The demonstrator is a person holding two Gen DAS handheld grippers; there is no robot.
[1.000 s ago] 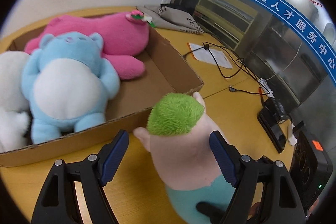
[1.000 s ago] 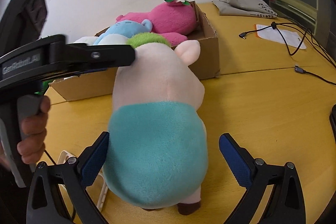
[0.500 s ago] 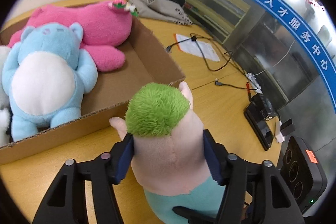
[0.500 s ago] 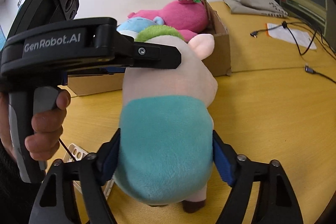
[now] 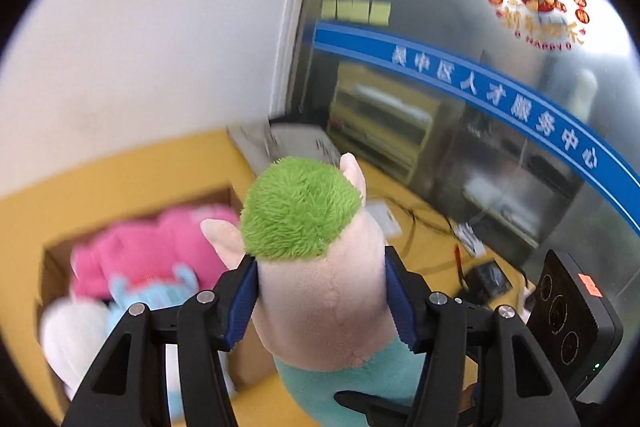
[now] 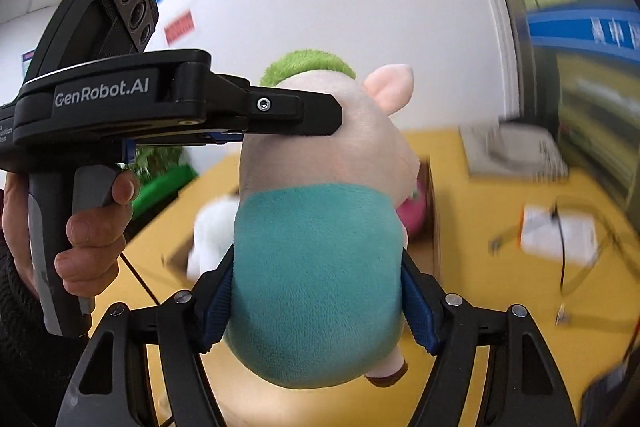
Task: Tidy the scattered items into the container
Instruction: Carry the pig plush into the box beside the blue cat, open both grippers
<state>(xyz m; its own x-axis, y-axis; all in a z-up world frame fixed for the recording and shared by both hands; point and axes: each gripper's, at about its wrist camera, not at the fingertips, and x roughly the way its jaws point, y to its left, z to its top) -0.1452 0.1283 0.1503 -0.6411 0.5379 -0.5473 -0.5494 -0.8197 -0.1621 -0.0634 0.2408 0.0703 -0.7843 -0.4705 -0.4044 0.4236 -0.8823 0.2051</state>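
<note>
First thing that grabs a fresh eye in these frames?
The plush pig with green hair fills both views, pinched at the neck by the left gripper and at its teal body by the right gripper. Behind it, the cardboard box already holds a pink plush and others.

both grippers, left gripper (image 5: pixel 320 301) on the neck and right gripper (image 6: pixel 316 301) on the teal belly, have clamped shut on the pig plush (image 6: pixel 320 227) and lifted it off the table (image 6: pixel 500 195) above the cardboard box (image 5: pixel 48 259).
</note>
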